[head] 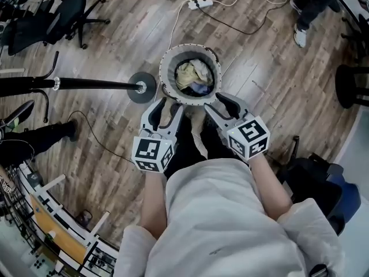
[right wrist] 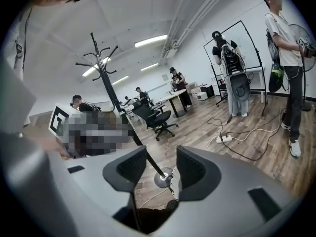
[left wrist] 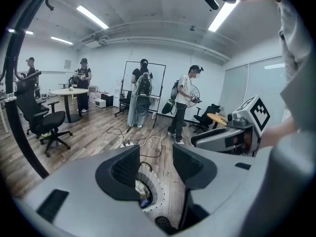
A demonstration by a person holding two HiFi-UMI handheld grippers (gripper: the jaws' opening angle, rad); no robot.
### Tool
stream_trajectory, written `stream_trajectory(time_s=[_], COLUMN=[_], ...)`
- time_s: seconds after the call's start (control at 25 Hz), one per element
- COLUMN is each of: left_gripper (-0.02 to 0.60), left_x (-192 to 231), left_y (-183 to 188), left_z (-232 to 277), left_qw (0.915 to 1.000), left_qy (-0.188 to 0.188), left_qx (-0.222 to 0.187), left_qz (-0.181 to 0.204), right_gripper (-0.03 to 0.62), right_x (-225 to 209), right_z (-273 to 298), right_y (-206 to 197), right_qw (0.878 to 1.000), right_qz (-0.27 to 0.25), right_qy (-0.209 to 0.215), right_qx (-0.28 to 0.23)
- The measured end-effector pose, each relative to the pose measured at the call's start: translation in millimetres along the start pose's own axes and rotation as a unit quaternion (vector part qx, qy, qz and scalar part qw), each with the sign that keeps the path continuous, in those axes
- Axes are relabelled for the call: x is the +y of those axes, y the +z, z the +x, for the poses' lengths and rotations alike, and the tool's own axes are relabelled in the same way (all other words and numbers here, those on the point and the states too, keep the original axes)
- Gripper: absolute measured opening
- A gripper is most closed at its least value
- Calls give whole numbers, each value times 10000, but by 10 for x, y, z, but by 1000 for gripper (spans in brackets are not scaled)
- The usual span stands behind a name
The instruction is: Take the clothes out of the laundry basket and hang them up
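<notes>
A round white laundry basket [head: 168, 59] stands on the wood floor just ahead of me, holding a heap of cream and blue clothes [head: 193, 77]. My left gripper [head: 168, 105] hangs open above the basket's near left rim, with nothing between its fingers. My right gripper [head: 222, 104] is open and empty too, over the near right rim. In the left gripper view the basket [left wrist: 157, 194] and clothes [left wrist: 142, 187] show below the gap of the left gripper [left wrist: 155, 168]. The right gripper [right wrist: 162, 169] looks past the coat stand [right wrist: 106, 65].
The black coat stand's round base [head: 141, 87] sits just left of the basket, its pole running left. A power strip [head: 199, 4] with cables lies beyond the basket. Office chairs [head: 63, 13] stand at the far left. Several people [left wrist: 185, 102] stand near a whiteboard and table across the room.
</notes>
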State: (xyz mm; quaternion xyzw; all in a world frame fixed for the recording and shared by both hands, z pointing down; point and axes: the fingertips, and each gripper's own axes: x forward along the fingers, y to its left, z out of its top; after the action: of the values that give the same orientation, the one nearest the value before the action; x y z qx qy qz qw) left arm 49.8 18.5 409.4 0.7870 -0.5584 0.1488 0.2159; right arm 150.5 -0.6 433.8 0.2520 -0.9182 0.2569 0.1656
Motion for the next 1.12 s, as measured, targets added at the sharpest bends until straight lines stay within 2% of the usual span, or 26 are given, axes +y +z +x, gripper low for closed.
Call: stream_trajectory(time_s=[0.12,0.28,0.52,0.76,1.12], left_gripper=[202,202,202,206,206], left_x=[79,245,473,597,892], left_y=[-111,-227,-437,-736,-1333], left_z=[87,284,706,1181,1754], left_qw=[9998,9992,9941,9829,9647], left_qy=[-143,-309,-857,-1374,-1943], left_qx=[105,224,577,1056,1583], left_qz=[-56,69,340,631,811], right_gripper=[179,181,183,184,189], right_x=[-50,-148,-346,-629,-1141], right_z=[90,255,589,937,1527], right_y=[-127,-252,-426,-665,-1058], right_qw=[9997,9984,9948,9876,9763], right_qz=[155,350,631,989,1121], right_qy=[-162,-371,-669,-1065,-1615], right_qx=[124,243,438,588,903])
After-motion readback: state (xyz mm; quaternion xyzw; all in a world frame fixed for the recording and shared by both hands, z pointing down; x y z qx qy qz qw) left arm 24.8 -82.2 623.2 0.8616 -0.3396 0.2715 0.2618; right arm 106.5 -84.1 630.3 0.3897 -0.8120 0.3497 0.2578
